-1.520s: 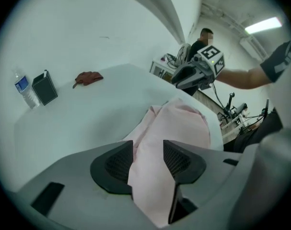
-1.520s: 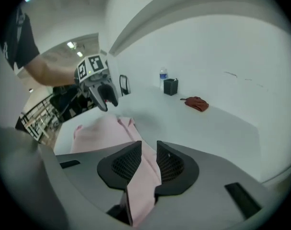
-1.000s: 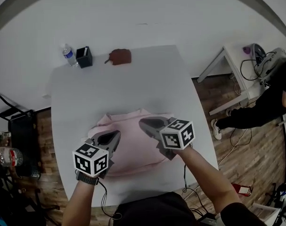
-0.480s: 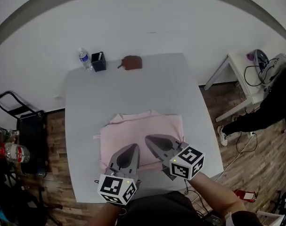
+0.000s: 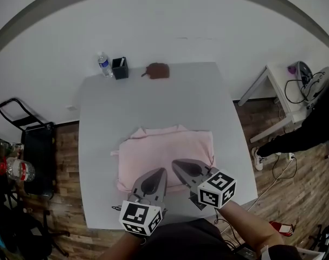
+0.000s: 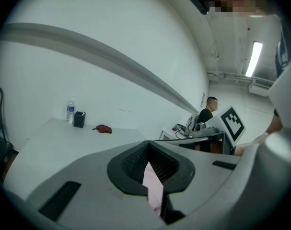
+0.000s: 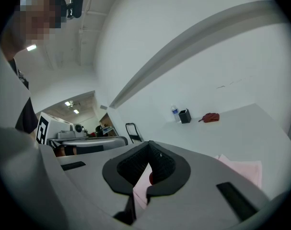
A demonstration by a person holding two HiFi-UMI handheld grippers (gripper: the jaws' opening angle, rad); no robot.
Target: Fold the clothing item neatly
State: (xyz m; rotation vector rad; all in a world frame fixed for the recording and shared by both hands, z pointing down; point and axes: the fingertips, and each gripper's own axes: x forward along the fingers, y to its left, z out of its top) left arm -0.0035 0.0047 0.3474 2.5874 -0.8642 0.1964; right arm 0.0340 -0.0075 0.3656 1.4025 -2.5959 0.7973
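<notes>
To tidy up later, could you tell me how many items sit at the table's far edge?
3: water bottle leftmost, black holder beside it, reddish-brown pouch further right.

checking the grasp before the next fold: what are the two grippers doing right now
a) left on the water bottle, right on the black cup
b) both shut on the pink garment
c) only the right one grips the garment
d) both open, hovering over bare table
b: the left gripper and the right gripper each have their jaws closed with fabric of the pink garment pinched between them.
</notes>
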